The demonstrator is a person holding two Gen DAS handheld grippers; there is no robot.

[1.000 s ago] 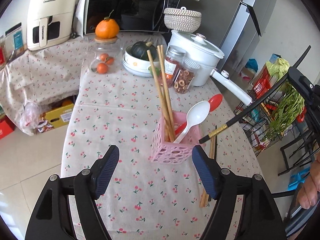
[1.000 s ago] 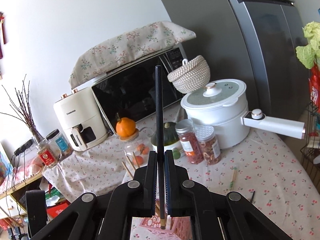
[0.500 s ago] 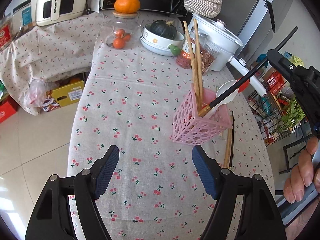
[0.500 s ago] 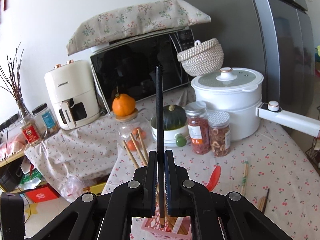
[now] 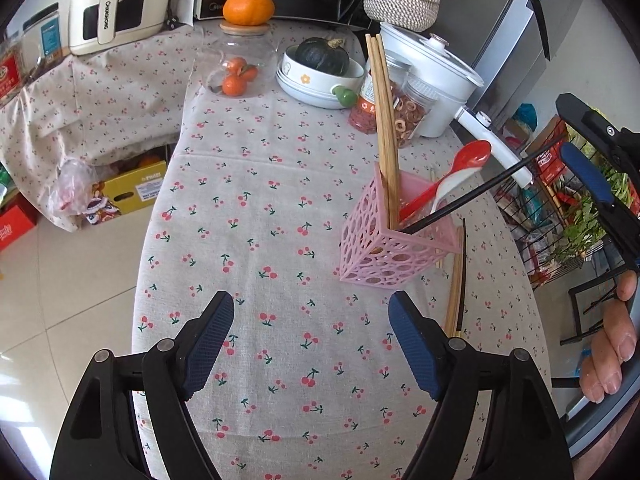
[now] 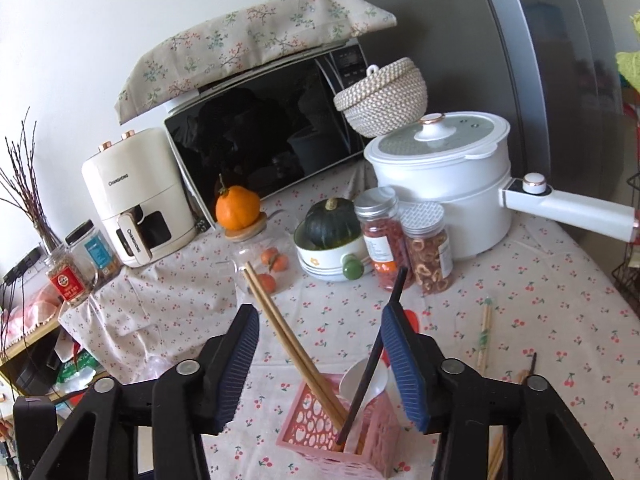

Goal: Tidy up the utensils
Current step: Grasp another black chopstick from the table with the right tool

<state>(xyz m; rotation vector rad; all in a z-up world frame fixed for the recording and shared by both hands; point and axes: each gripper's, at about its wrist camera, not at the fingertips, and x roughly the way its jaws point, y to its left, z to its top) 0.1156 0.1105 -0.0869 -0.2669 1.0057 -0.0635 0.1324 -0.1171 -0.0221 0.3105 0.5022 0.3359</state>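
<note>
Chopstick (image 6: 374,356), the black one, is standing in the pink basket (image 6: 320,430) now, leaning to the right, its shaft just beside my right gripper's (image 6: 320,364) right pad (image 6: 402,364); can't tell if it brushes that pad. My right jaws have just been opening and stand apart, w/ the black stick between them but not pinched. Two wooden chopsticks (image 6: 296,350) lean the other way, toward my left pad, crossing between the jaws, tips down in the same basket. White spoon (image 6: 366,380) sits in there too, behind the black stick.

From the left wrist cam: my left gripper (image 5: 310,344) hangs over the cherry-print tablecloth (image 5: 248,208), jaws wide apart, nothing between them. Basket (image 5: 384,252) lies ahead of the jaws, off to the right-pad side, well apart from both pads. Red spoon (image 5: 452,176) and white spoon (image 5: 450,188) poke out of it toward the right; wooden pair (image 5: 384,120) stands nearly upright at its far-left corner. Black stick (image 5: 484,186) slants up to the right, toward the right gripper (image 5: 596,172) at frame edge. Fingers (image 5: 608,356) of a hand show low right.

More chopsticks (image 5: 456,292) lie flat on the cloth, just past my left gripper's right pad, beside the basket. Another pair (image 6: 484,336) lies on the cloth beyond my right gripper's right pad.
</note>
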